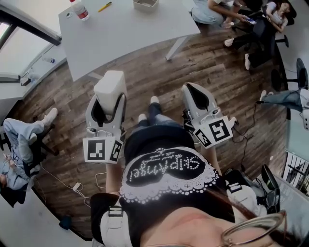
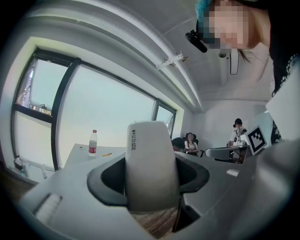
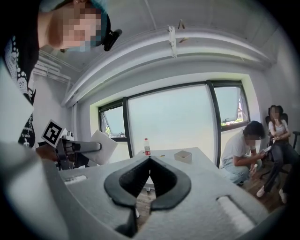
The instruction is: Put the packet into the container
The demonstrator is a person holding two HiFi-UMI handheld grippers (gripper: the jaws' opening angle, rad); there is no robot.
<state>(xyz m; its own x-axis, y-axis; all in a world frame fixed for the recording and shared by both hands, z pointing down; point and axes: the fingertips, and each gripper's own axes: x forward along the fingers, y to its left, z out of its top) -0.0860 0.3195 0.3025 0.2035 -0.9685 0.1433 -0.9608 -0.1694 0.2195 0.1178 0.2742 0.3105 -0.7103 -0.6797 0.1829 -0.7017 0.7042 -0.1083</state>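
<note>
My left gripper point(image 1: 110, 102) is shut on a white packet point(image 1: 110, 87), which sticks up out of the jaws over the wooden floor, short of the table. In the left gripper view the packet point(image 2: 151, 164) fills the gap between the dark jaws of this gripper point(image 2: 152, 176) and shows a printed date along its edge. My right gripper point(image 1: 190, 88) is shut with nothing in it; in its own view the tips of this gripper point(image 3: 149, 159) meet. A small white open container point(image 1: 145, 4) stands at the far edge of the grey table point(image 1: 125, 34), and it shows too as the container point(image 3: 183, 156) in the right gripper view.
On the table stand a red-labelled bottle point(image 1: 80, 9) and a yellow pen point(image 1: 105, 6). The table's leg point(image 1: 176, 47) slants down to the floor. People sit at the back right point(image 1: 251, 24) and at the left point(image 1: 19, 144). Cables point(image 1: 72, 185) lie on the floor.
</note>
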